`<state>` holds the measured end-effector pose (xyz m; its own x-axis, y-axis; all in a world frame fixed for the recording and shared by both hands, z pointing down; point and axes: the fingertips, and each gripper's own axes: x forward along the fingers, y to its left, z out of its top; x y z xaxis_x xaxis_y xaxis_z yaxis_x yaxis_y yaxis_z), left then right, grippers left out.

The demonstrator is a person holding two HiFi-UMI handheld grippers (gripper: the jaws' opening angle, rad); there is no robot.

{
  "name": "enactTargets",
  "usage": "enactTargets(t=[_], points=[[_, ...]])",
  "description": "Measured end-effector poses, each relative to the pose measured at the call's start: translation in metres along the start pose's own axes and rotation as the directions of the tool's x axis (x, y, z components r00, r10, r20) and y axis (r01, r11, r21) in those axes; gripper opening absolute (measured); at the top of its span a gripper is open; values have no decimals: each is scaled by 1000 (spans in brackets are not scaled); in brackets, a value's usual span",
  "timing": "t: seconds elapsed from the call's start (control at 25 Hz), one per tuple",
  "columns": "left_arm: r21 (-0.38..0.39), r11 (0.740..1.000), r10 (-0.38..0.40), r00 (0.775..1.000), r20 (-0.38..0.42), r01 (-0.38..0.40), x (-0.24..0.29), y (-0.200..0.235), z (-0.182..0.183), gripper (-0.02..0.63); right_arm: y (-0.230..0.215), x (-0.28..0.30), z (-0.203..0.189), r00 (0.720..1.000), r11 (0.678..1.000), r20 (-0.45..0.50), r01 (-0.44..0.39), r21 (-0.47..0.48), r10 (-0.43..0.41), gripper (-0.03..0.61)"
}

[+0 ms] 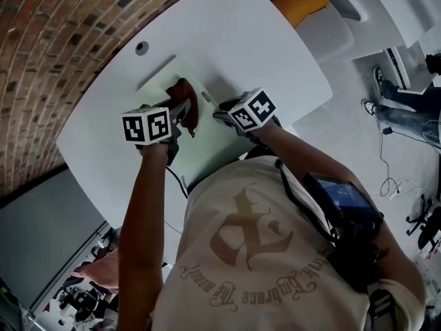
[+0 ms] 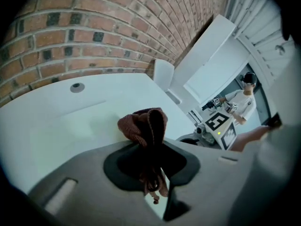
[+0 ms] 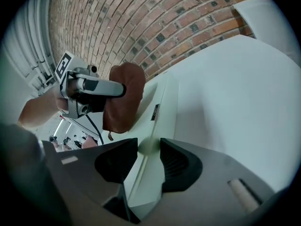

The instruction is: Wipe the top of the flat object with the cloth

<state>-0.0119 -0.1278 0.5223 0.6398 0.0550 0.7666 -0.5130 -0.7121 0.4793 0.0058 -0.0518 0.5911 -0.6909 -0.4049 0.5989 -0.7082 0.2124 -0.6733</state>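
A flat pale-green panel (image 1: 210, 142) lies on the white table (image 1: 262, 47). My left gripper (image 1: 178, 114) is shut on a bunched brown cloth (image 1: 187, 102), which hangs just above the panel's middle. In the left gripper view the cloth (image 2: 146, 125) bulges out between the jaws over the panel (image 2: 61, 135). My right gripper (image 1: 223, 114) is at the panel's right edge. In the right gripper view its jaws (image 3: 148, 149) close on the panel's edge (image 3: 162, 105), with the cloth (image 3: 123, 98) and the left gripper (image 3: 94, 86) beyond.
A round grey grommet (image 1: 141, 47) sits in the table near the brick wall (image 1: 55, 40). A chair with an orange seat (image 1: 300, 2) stands past the far table edge. Another person (image 2: 242, 100) stands in the background.
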Motion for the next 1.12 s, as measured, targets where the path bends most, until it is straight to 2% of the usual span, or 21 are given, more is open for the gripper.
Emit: enactTargets(t=[0.24,0.44,0.56,0.8,1.12], points=[[24,999,-48,998,-34,49,44,-28,7,75,0,1,0,1000,1000,-13,-16,-16,16,161],[84,996,48,995,-88,-40,55,-17,-5,75,-1,1,-1,999,999,-26,-25,-24,25,163],[79,992,102,991,-90,-95,45,-3,-12,75,-2,0,-2,999,999,-33,-25,-26,24,163],[13,986,167,983,-72,-167,15,29,-38,75,-3,1,-4,999,999,-37,-28,-24,27,164],[-39,963,265,964,-30,-266,-45,83,-80,75,-5,2,-2,999,1000,-32,-3,-8,3,167]])
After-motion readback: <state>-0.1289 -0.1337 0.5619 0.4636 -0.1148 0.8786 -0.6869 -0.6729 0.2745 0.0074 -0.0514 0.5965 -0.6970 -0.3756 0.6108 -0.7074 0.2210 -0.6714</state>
